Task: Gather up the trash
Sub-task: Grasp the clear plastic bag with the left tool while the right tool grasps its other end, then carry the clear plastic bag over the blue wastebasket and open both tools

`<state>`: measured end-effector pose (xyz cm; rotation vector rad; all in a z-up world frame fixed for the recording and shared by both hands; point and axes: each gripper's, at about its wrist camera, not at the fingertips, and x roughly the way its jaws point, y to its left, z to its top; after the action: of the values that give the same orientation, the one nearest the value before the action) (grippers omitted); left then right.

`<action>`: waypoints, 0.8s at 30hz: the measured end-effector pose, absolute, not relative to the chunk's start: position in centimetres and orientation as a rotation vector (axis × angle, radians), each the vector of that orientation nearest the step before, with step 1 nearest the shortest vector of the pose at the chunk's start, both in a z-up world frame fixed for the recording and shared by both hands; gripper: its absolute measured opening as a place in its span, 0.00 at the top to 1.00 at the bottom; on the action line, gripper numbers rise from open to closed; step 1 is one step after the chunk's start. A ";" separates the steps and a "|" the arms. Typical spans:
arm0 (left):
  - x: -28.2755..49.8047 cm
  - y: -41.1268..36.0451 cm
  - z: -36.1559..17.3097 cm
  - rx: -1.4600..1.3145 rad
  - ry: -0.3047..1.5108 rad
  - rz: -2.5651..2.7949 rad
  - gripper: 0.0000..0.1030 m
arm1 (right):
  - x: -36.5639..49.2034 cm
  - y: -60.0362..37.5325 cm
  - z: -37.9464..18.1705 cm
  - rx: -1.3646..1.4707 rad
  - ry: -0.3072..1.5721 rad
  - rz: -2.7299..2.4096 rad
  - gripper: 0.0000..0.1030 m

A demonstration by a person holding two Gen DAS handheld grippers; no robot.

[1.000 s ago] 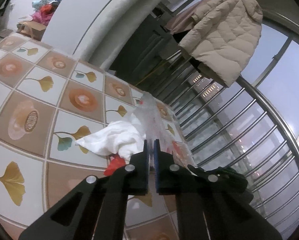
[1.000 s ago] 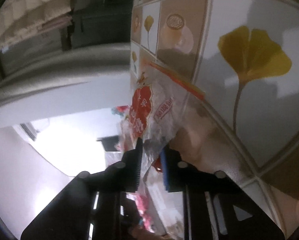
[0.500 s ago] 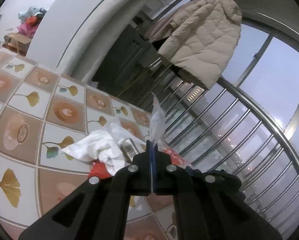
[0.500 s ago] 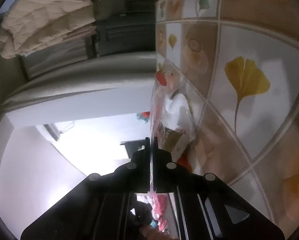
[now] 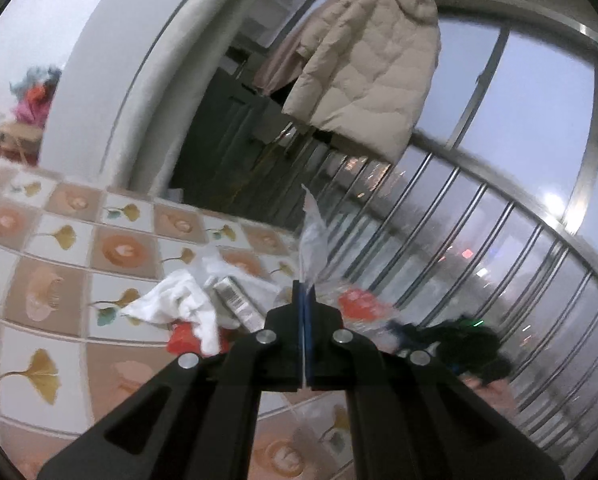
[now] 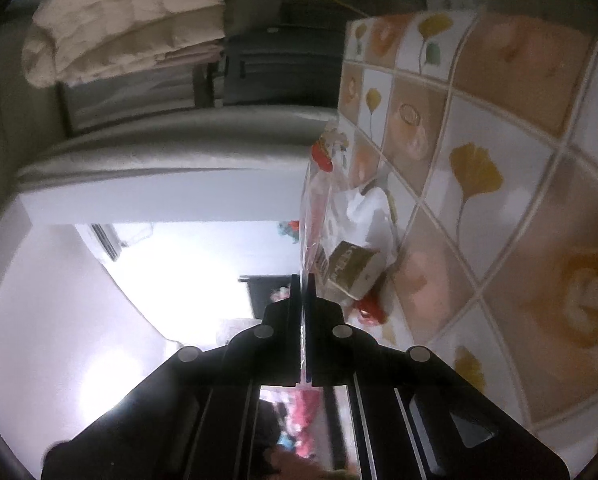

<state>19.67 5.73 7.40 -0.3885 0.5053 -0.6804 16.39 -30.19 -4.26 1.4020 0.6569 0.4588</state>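
Before you, a floor tiled in white with yellow ginkgo leaves and tan with peach flowers; white tissue, a clear red-printed plastic bag, an olive-gold carton.

Left wrist view is pretty smeared overall. The dark bundle by the railing is too blurry to identify, and the left gripper covers part of the small box and the clear plastic bag. In the right wrist view, the printing on that box can't be read, and the red scrap sits half hidden behind it.
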 end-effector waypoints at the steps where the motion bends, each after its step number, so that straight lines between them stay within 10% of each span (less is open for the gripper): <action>1: 19.3 5.2 7.5 -0.349 0.520 -0.653 1.00 | 16.1 -30.3 -3.9 1.373 0.662 0.448 1.00; 24: 11.4 -6.4 7.9 0.112 0.544 -0.614 1.00 | 7.4 -33.8 -1.7 1.057 0.660 0.249 1.00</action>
<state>11.39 -6.44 7.88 0.1122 0.5436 -0.6145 7.36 -33.75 -1.69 1.0573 0.6599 0.2487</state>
